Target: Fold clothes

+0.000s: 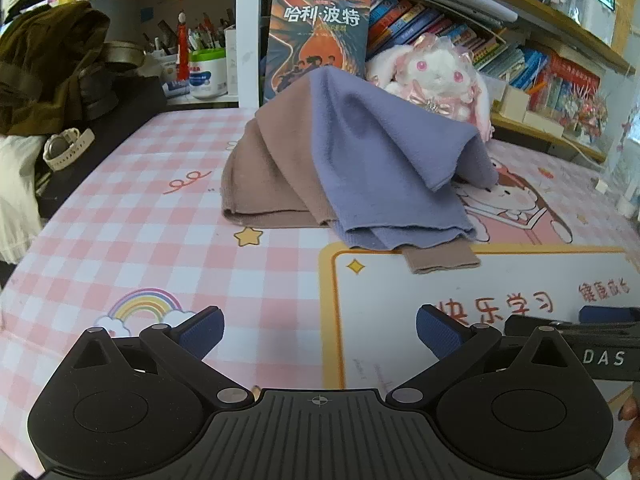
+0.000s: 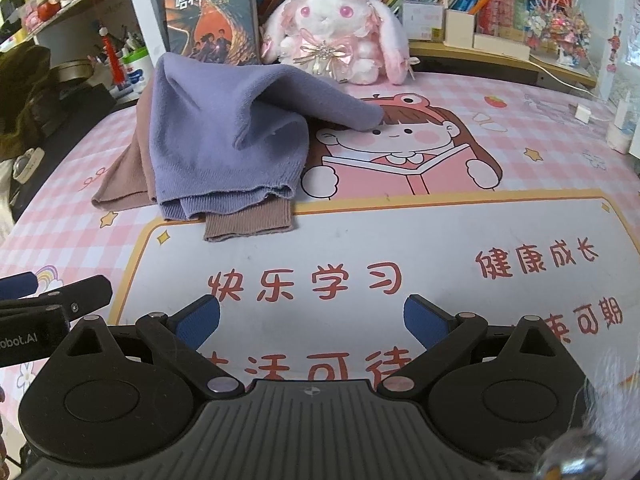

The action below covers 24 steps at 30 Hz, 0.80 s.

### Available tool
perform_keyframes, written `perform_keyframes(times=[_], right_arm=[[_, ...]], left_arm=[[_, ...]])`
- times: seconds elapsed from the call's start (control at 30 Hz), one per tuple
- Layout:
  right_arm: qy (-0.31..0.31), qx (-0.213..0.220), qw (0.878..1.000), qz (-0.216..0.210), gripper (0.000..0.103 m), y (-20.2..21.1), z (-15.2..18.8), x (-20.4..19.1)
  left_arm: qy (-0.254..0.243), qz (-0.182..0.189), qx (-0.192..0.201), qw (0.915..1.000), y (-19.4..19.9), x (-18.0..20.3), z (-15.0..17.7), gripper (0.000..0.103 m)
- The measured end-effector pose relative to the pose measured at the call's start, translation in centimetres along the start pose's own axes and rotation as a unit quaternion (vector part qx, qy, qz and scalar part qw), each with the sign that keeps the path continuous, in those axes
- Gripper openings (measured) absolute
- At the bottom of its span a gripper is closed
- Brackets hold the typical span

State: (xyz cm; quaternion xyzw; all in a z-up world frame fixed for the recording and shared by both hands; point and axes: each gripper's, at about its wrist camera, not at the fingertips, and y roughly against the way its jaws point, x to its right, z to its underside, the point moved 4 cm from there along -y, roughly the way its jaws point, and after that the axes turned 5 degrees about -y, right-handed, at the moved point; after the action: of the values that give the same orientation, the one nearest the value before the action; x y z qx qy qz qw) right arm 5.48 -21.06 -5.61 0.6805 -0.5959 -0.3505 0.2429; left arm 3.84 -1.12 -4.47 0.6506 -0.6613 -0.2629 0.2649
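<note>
Both fingers (image 1: 202,330) (image 2: 426,322) wide apart, holding nothing

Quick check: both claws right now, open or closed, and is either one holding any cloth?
Left claw: open, holding nothing, short of the heaped purple knit cloth.
Right claw: open, holding nothing, above the pink checked desk mat.

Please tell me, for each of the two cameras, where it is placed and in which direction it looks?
Left wrist: sits on the left hand-held gripper, low over the pink desk mat, facing the heaped purple garment; its own open fingers show, with the other gripper at right.
Right wrist: sits on the right hand-held gripper, facing the same heap from further right; its open fingers show.
Shared: the purple garment, the brown garment, the plush rabbit, the book.
</note>
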Motion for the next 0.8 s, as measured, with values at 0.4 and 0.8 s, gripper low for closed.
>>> perform_keyframes(times=[0.4,0.8], right_arm=[[0.001,-0.013,0.999,-0.051,0.099,-1.4,-1.7,3.9],[-0.076,0.006,0.989,-0.124,0.099,-3.5,-7.1,8.9]], left_arm=[[0.024,-0.037,-0.016,0.9989,-1.2,3.2,0.0,0.103],[0.014,-0.091,-0.006,0.9957,-1.8,5.5,-2.3,0.103]])
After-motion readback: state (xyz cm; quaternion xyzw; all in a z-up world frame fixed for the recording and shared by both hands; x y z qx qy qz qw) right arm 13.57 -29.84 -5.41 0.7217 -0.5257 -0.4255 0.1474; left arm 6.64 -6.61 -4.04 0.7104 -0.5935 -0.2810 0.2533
